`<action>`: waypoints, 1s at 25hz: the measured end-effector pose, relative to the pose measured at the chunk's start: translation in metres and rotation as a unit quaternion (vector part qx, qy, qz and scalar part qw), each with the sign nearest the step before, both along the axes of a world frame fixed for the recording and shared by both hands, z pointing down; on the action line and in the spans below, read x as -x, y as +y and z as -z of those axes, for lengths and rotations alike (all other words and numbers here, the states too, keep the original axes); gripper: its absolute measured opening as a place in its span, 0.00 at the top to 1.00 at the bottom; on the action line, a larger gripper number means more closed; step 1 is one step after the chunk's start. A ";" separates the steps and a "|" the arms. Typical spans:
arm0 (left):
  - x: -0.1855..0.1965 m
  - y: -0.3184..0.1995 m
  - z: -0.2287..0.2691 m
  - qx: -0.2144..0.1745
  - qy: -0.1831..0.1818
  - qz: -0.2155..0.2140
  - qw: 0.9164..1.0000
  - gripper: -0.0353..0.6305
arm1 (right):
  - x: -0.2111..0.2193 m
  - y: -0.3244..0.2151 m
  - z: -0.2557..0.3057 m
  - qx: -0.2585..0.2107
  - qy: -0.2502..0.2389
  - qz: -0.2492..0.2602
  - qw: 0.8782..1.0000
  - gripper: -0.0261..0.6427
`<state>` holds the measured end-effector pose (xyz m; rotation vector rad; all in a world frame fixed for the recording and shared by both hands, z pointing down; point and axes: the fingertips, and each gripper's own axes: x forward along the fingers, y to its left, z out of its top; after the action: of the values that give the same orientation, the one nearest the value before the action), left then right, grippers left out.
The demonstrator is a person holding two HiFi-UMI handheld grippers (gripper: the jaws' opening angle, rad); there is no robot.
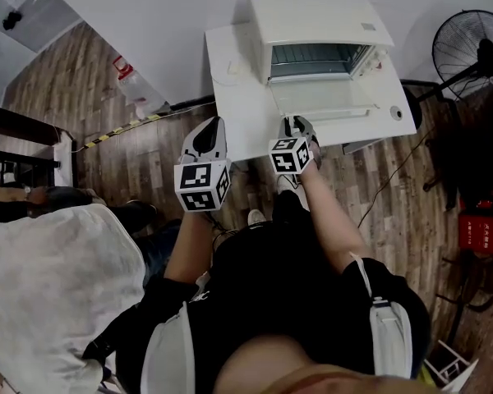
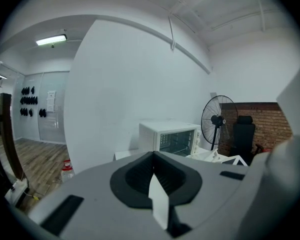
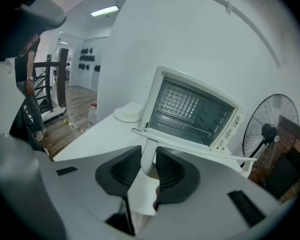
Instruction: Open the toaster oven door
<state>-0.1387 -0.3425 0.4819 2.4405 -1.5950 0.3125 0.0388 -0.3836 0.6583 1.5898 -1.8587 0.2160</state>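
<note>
A white toaster oven (image 1: 316, 23) stands on a white table (image 1: 230, 105). Its door (image 1: 324, 97) lies folded down flat toward me, and the cavity shows behind it. My right gripper (image 1: 294, 123) is at the door's front edge. In the right gripper view the oven (image 3: 190, 109) is close ahead, and the door's white handle (image 3: 148, 151) stands between the black pads of my right gripper (image 3: 149, 166), which press on it. My left gripper (image 1: 209, 128) hangs at the table's front edge, left of the door, shut on nothing. In its own view, my left gripper (image 2: 152, 176) faces the oven (image 2: 170, 136) from farther off.
A round white dish (image 1: 230, 71) sits on the table left of the oven. A standing fan (image 1: 468, 52) and a red box (image 1: 481, 224) are on the right. A bottle (image 1: 127, 72) and a taped cable lie on the wooden floor at left.
</note>
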 end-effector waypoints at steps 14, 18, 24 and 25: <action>-0.006 0.018 -0.012 0.012 -0.030 -0.003 0.999 0.93 | -0.003 0.025 -0.070 -0.019 -0.015 -0.011 1.000 0.81; -0.007 0.022 -0.017 0.018 -0.038 -0.003 0.999 0.93 | -0.004 0.028 -0.079 -0.045 -0.031 -0.006 0.998 0.81; -0.007 0.022 -0.017 0.017 -0.039 -0.001 0.999 0.93 | -0.004 0.030 -0.089 -0.067 -0.063 0.005 0.996 0.81; -0.007 0.021 -0.016 0.016 -0.040 0.000 0.999 0.93 | -0.004 0.030 -0.090 -0.068 -0.066 0.006 0.995 0.81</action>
<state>-0.1313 -0.3215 0.4983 2.4324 -1.6079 0.4372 0.0426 -0.3541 0.7487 1.6919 -2.0219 0.1969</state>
